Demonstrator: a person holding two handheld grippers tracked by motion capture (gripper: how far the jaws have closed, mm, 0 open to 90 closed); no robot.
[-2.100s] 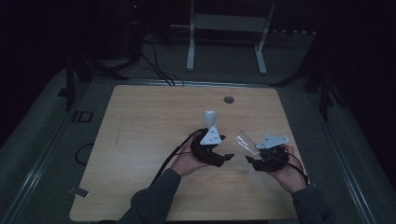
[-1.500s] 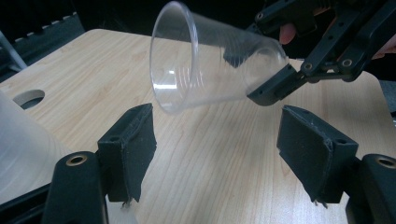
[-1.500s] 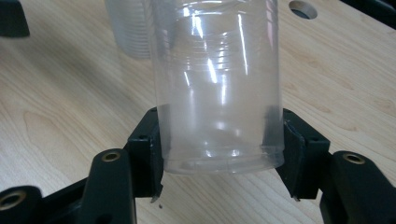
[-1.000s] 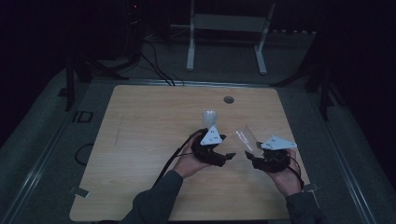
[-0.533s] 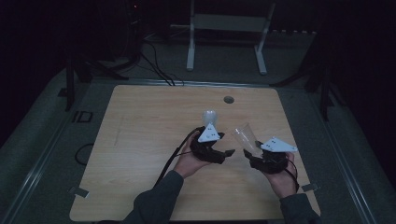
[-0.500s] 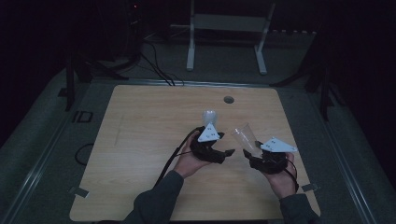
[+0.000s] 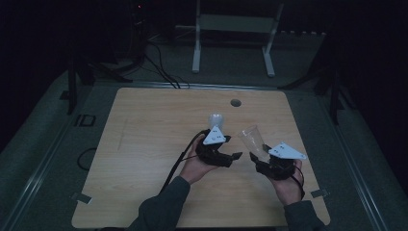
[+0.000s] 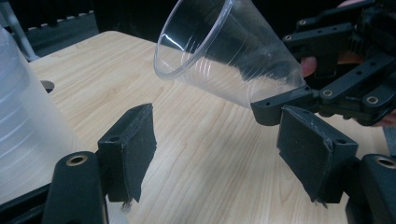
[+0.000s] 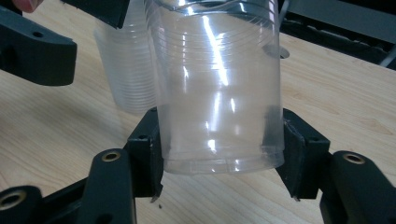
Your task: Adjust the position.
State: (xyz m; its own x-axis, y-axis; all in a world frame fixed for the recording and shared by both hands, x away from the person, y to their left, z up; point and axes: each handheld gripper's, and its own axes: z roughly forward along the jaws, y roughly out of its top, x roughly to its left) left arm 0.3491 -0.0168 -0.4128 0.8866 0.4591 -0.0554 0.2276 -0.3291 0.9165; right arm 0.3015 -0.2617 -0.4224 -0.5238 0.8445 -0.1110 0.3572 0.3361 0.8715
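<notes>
My right gripper (image 7: 258, 153) is shut on the base of a clear plastic cup (image 7: 251, 137), which tilts up and to the left with its mouth open. In the right gripper view both pads press the clear cup (image 9: 215, 84) near its bottom, inside my right gripper (image 9: 219, 149). My left gripper (image 7: 232, 147) is just left of it, open, with nothing between the jaws. In the left gripper view my left gripper (image 8: 217, 135) has bare table between its jaws, and the cup (image 8: 224, 56) hangs just beyond them. A frosted stack of cups (image 7: 215, 120) stands behind the left gripper.
The wooden table (image 7: 144, 134) has a round hole (image 7: 235, 102) near its far edge. Behind it are a white stand (image 7: 235, 29) and floor cables (image 7: 159, 67). The stack of cups (image 9: 123, 70) is close behind the held cup.
The right gripper has edged slightly toward the left one with the cup still in it. The left hand has stayed in place.
</notes>
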